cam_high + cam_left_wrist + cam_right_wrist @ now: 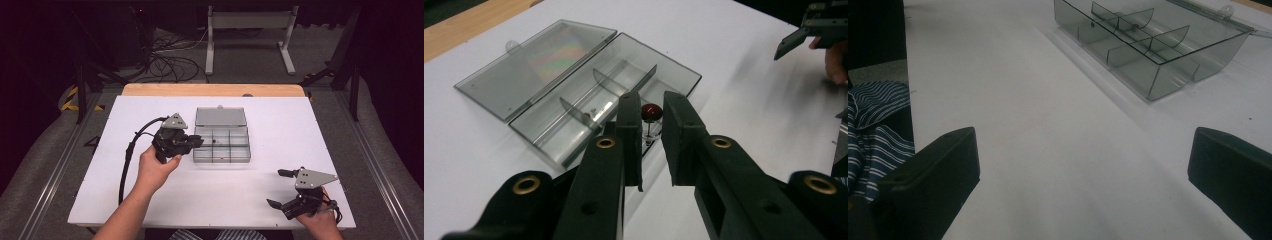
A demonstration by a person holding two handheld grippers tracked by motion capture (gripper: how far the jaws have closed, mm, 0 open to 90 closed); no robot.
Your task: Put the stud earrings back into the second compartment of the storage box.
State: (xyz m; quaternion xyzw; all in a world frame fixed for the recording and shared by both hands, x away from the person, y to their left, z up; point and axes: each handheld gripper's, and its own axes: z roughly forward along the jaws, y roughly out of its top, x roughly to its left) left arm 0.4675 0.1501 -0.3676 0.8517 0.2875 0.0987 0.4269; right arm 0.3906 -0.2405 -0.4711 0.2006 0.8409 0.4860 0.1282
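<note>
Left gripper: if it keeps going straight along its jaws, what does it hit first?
Probably the small red-headed pin, framed between the jaws of the left gripper, which stand slightly apart. It stands in the clear divided box. Depth is unclear; the box's near wall may come first.

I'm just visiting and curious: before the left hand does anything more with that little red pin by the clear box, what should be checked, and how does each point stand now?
1. Lid of the clear box folded back flat: ok.
2. Red-headed pin lined up with the gap of the left gripper: ok.
3. Jaws actually pinching the pin: cannot tell; a gap shows between them.
4. Which compartment the pin sits over or in: cannot tell.
5. Right gripper out of the way, open, near the table's front edge: ok.
6. Box square on the white table: ok.
</note>
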